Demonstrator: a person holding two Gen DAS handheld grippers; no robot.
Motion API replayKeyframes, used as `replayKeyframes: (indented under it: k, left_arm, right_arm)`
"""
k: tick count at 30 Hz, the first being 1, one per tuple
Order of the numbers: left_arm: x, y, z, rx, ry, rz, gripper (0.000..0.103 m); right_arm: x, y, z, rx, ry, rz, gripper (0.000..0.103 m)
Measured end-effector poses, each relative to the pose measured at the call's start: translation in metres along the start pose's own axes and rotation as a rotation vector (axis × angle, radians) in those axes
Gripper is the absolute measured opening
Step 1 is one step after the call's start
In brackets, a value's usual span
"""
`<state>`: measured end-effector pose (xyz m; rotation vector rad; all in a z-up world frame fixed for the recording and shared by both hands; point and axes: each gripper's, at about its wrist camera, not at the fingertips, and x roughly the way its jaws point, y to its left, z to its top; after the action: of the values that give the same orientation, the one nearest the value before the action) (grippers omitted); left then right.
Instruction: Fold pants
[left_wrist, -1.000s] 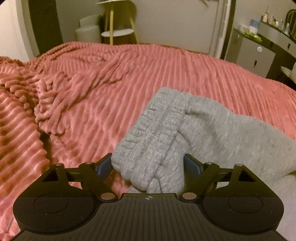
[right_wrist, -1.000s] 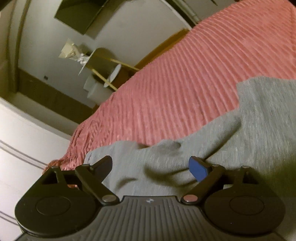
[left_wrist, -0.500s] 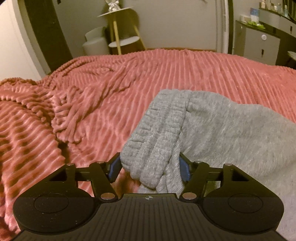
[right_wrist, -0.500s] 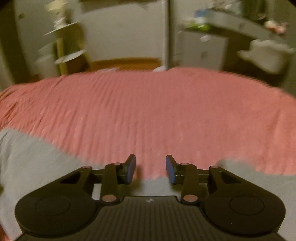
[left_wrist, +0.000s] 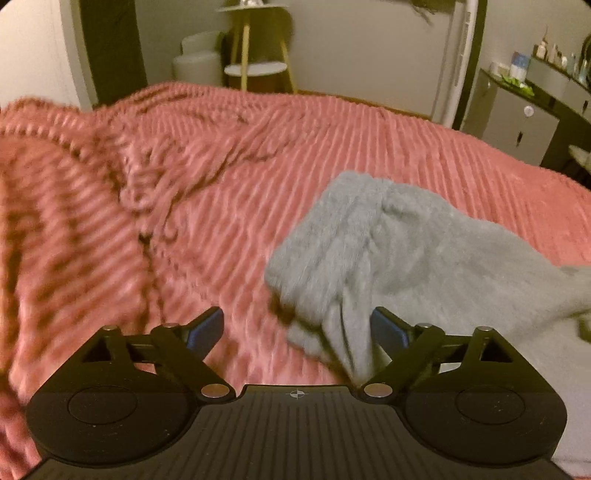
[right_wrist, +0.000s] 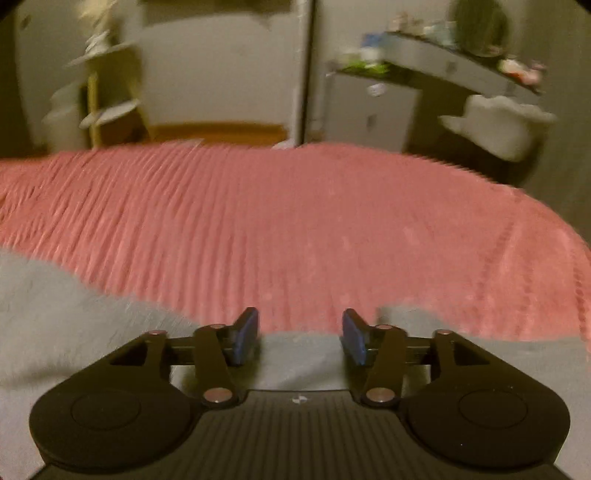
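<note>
On the pink ribbed bedspread (left_wrist: 332, 155), the left claw (left_wrist: 297, 328) gapes wide beside the grey pants' (left_wrist: 388, 236) bunched cuff, while the right claw (right_wrist: 300, 336) hangs parted over near grey fabric.

Between the spread fingers of the left gripper (left_wrist: 297, 328), the left half of the gap lay open over ribbed pink bedspread (left_wrist: 229, 221), while the bunched cuff end of the grey pants (left_wrist: 351, 251) filled the right half, against the right finger. A raised ridge of rumpled bedspread stood at centre left of that frame, with flat cover beyond it in the upper middle. In the right wrist view the right gripper (right_wrist: 300, 334) had its fingers parted over flat pants (right_wrist: 74, 314) fabric, with unobstructed bedspread (right_wrist: 295, 221) across the middle and a dresser (right_wrist: 369, 107) at upper right past the bed's edge.
</note>
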<state>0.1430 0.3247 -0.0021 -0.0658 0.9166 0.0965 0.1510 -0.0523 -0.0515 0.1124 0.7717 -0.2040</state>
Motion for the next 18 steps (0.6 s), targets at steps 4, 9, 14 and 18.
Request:
replayKeyframes:
  k: [4, 9, 14, 18]
  left_arm:
    - [0.001, -0.005, -0.011, -0.042, 0.051, -0.158, 0.095]
    - [0.017, -0.021, -0.014, -0.018, 0.101, -0.110, 0.095]
    - [0.025, -0.022, -0.015, -0.063, 0.127, -0.168, 0.095]
    - [0.033, -0.023, -0.017, -0.085, 0.153, -0.197, 0.095]
  right_arm:
    - [-0.039, -0.018, -0.028, 0.059, -0.003, 0.125, 0.079]
    - [-0.068, -0.038, -0.069, 0.067, 0.009, 0.001, 0.080]
    - [-0.073, -0.081, -0.078, 0.108, 0.007, -0.174, 0.086]
    - [-0.065, -0.114, -0.083, 0.196, 0.064, -0.236, 0.087]
